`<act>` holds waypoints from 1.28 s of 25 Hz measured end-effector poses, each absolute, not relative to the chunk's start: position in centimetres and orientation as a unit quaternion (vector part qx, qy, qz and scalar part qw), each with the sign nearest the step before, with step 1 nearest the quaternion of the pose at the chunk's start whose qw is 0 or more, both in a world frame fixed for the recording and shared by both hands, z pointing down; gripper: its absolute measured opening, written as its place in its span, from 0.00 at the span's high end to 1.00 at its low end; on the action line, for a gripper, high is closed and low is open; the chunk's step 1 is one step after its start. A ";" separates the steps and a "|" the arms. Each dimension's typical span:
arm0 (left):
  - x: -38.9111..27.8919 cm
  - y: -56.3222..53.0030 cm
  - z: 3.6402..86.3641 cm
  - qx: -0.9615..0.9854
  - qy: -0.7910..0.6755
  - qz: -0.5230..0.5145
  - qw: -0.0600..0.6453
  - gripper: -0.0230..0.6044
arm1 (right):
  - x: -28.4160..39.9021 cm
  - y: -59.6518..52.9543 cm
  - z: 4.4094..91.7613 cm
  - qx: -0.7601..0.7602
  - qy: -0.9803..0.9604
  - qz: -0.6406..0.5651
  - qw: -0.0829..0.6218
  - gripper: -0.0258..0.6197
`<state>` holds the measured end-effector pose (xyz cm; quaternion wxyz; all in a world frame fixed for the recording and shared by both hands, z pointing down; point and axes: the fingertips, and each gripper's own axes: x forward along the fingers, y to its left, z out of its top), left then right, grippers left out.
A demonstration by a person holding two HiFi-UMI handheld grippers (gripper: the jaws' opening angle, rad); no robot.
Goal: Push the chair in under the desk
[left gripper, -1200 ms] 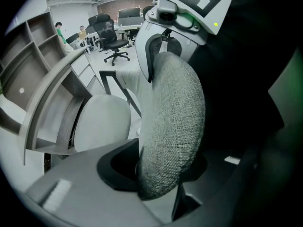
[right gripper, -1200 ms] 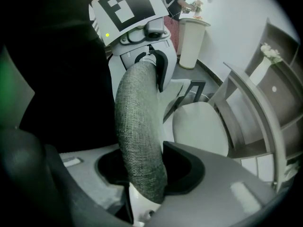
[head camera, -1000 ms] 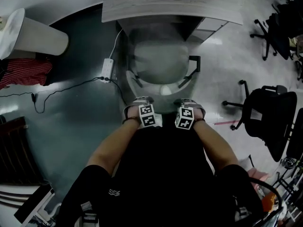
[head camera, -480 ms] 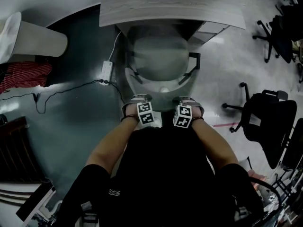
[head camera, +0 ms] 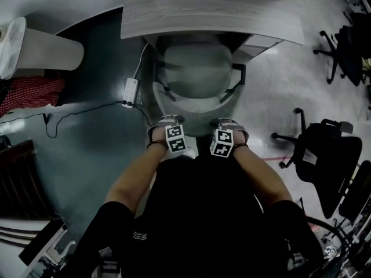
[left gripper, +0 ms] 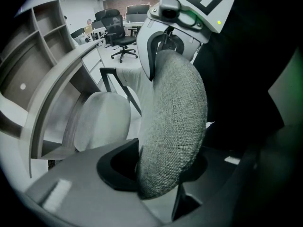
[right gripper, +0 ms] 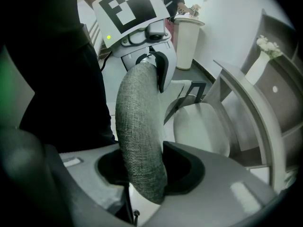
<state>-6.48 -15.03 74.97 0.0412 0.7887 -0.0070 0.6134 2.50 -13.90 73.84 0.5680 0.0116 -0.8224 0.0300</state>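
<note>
Head view: left gripper [head camera: 167, 126] and right gripper [head camera: 229, 126] side by side at the near edge of the chair [head camera: 194, 68]. The chair sits just ahead of them, partly under the desk [head camera: 208, 7].
Left gripper view: jaws about half open, clamped on the fabric backrest [left gripper: 175, 126].
Right gripper view: same grip on the backrest, desk beyond.

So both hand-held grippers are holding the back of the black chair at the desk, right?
Not quite. The chair they hold is grey, not black: the left gripper view shows the left hand-held gripper shut on its grey fabric backrest, and the right hand-held gripper grips it too, at the desk.
</note>
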 end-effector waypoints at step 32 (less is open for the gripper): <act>-7.1 -24.0 75.0 0.786 -0.003 0.616 0.044 0.67 | 1.9 -22.8 73.7 0.001 -0.821 0.030 0.570 0.73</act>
